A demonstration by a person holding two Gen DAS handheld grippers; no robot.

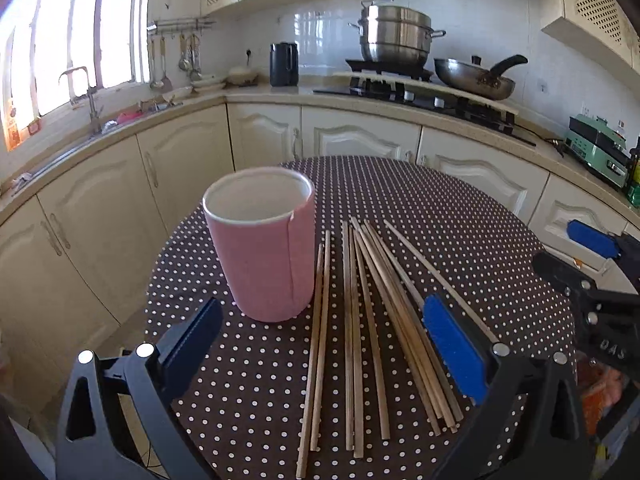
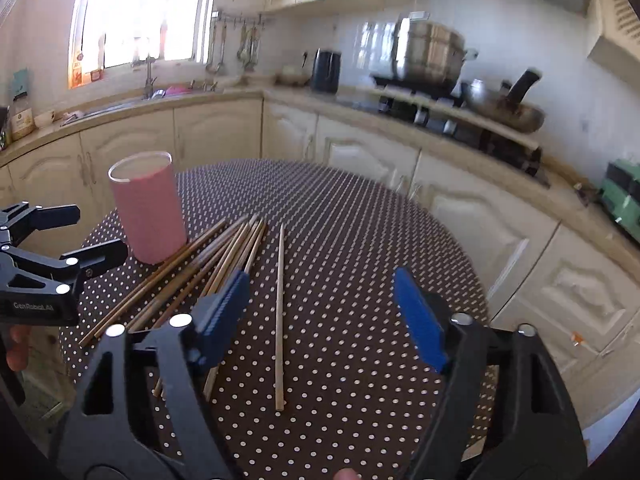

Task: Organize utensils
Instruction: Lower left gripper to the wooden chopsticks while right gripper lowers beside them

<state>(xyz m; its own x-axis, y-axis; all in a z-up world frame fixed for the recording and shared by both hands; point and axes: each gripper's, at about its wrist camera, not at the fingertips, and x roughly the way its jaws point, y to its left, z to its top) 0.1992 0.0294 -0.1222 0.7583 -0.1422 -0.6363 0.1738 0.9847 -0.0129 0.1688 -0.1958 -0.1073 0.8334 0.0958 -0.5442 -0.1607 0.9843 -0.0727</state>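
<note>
Polka-dot tablecloth (image 1: 460, 216) amid cream kitchen cabinets (image 1: 188, 160)

Right gripper (image 2: 320, 312) gapes above a lone chopstick (image 2: 279, 312) (others (image 2: 208, 264) fan beside the pink cup (image 2: 146, 208))

pink cup (image 1: 264, 240) crowds the chopsticks (image 1: 372, 320) (left side); bare tablecloth (image 2: 360, 240) beyond them.

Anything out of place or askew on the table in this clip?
Yes: the chopsticks lie loose and fanned across the dotted tablecloth beside the upright pink holder, which looks empty. One chopstick lies apart from the bunch. Nothing looks spilled or damaged.
</note>
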